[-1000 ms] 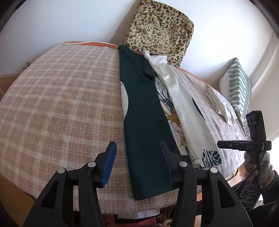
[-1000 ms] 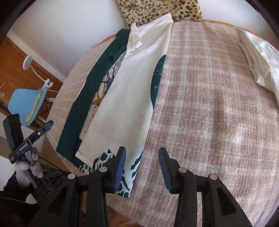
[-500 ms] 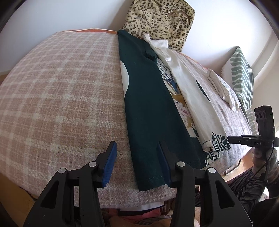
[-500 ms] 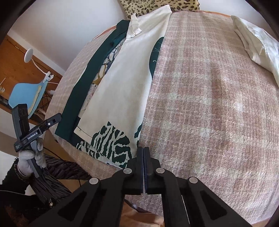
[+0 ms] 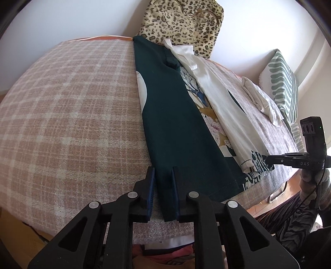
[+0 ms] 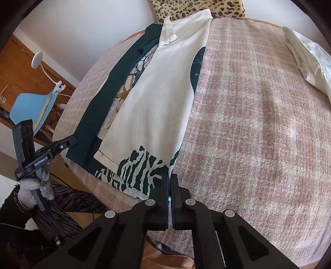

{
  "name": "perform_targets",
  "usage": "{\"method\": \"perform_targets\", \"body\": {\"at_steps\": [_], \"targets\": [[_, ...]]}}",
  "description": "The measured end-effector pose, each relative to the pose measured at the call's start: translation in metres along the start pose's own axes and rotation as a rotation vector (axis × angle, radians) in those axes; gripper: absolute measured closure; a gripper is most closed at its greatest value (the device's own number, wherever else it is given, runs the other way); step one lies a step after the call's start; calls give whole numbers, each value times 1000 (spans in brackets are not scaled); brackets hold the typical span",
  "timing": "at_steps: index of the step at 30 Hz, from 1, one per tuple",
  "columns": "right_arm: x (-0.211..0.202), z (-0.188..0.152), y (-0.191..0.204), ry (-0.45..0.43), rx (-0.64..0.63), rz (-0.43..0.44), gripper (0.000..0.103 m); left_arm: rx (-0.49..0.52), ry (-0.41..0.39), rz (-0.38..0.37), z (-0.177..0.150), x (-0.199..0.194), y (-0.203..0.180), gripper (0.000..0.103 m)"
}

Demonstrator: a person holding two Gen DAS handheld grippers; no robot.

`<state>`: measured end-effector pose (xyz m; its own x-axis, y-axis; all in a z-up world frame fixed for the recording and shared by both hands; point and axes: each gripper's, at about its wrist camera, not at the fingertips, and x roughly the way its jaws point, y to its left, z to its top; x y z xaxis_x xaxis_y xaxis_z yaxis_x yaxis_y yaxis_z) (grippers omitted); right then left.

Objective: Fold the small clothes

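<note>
Left gripper [image 5: 163, 186] clamped on near hem corner of green shirt panel [image 5: 171, 115]. Right gripper [image 6: 170, 192] pinched tight on near hem corner of cream printed side [image 6: 153, 107]. Garment [image 6: 144, 115] lies lengthwise near to far across pink plaid bed cover [image 6: 258, 124]. Folded white cloth [image 6: 308, 60] further right. Far edge: leopard cushion [image 5: 182, 22] against white wall [image 5: 72, 18]; striped pillow [image 5: 281, 82] right, partly cut off. Blue chair [image 6: 31, 105] left, beyond bed.
</note>
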<state>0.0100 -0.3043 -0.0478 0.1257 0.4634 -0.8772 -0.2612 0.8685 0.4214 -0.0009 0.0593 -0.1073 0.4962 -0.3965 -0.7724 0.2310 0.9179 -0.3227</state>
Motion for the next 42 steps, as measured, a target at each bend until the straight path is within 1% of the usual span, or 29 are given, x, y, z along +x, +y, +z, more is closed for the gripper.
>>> {"method": "perform_targets", "body": {"at_steps": [2,3,4,5,7,9,10,11,12,14,15,16,18,20,23,26,27,28,29,30,32,34,35,36,37,38,39,40,42], "targets": [[-4,-1,-6,-9,10,3,103,-5,-2,10,-1,-2,1,89],[-4,-2,-6,-9,14,3,103,-12,-4,19,-1,-2,1,86],[-4,-3,-6,-7,16,10,103,-20,2,23,-1,-2,3,81],[-3,-3,-7,-5,18,8,103,-30,14,23,-1,-2,4,71],[-6,-4,-8,-16,19,19,102,-36,28,-2,-3,-1,6,70],[-11,-2,-9,-30,21,-5,92,-15,22,-1,-5,0,4,71],[-13,-1,-9,-32,18,-15,76,-6,21,-1,-4,1,2,72],[-14,0,-9,-37,15,-13,74,-8,21,-9,-3,1,2,72],[-13,1,-7,-33,10,-12,74,-19,22,-21,-3,2,3,75],[-7,1,-3,-16,-5,-3,82,-34,34,-35,-2,5,5,94],[-2,0,0,0,-16,7,96,-32,33,-34,-3,5,4,97],[1,-1,3,9,-24,2,103,-23,29,-32,-3,4,3,98],[-2,-3,2,-7,-21,-11,103,-2,15,-31,-4,0,0,100],[-12,-5,-8,-30,14,13,103,31,-1,-23,-5,-3,-4,101],[-18,-7,-19,-35,37,-18,103,37,3,-32,-6,-2,-5,101],[-21,-2,-14,-31,43,4,86,25,0,-35,-5,-2,-5,101],[-23,-1,-12,-37,43,24,64,15,-2,-32,-5,-3,-6,98],[-24,1,-8,-43,35,28,62,0,5,-28,-4,-3,-5,94],[-23,2,-5,-35,20,23,62,-26,23,-24,-3,-2,-3,76],[-20,3,-2,-29,11,22,62,-52,39,-38,-3,-1,-1,63],[-14,4,-1,-12,14,35,62,-92,54,-70,-5,3,1,63],[-4,4,-6,7,31,33,65,-81,42,-75,-5,3,-2,64],[-2,4,-9,-7,39,41,66,-78,40,-83,-5,4,-3,67],[-3,4,-12,-13,50,46,71,-78,39,-97,-5,6,-5,82],[-3,5,-16,-16,65,58,78,-77,64,-127,-4,11,-8,96],[-3,5,-20,-18,85,80,83,-78,84,-139,-5,15,-11,103],[-1,4,-23,-8,103,106,93,-69,65,-135,-5,15,-13,103],[1,3,-26,-3,115,116,99,-53,69,-134,-4,14,-16,103],[-1,3,-29,-10,131,133,102,-66,48,-152,0,6,-16,102]]}}
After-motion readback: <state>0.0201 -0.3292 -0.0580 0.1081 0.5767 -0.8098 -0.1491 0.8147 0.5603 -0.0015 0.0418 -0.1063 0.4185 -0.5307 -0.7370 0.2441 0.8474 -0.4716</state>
